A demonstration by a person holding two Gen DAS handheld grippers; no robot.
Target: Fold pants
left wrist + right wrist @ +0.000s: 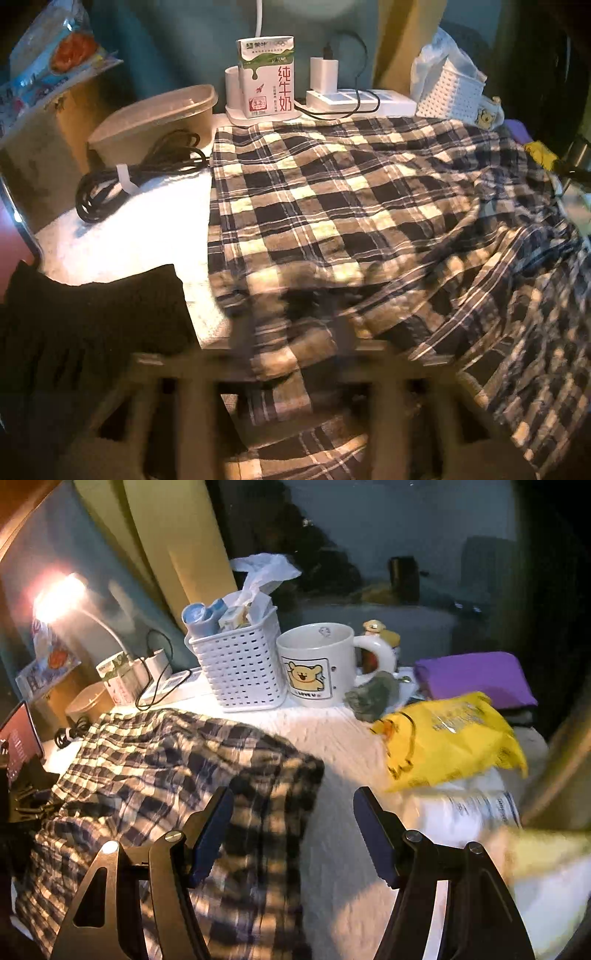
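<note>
Lying spread over the white worktop (pixel 343 746), the plaid pants (pixel 332 206) run lengthwise from left to right, with one end hanging over the near right edge. The left gripper (pixel 295 332) is blurred, its jaws clenched on a fold of the plaid cloth at the near edge. The right gripper (pixel 293 834) hovers over the pants' right edge, jaws released and holding nothing. Along the far side stand a milk carton (pixel 266 77), a power strip (pixel 364 101), a white basket (pixel 240 664) and a bear mug (pixel 317 664). A coiled black cable (pixel 122 181) lies left; a yellow bag (pixel 450 738) lies right.
</note>
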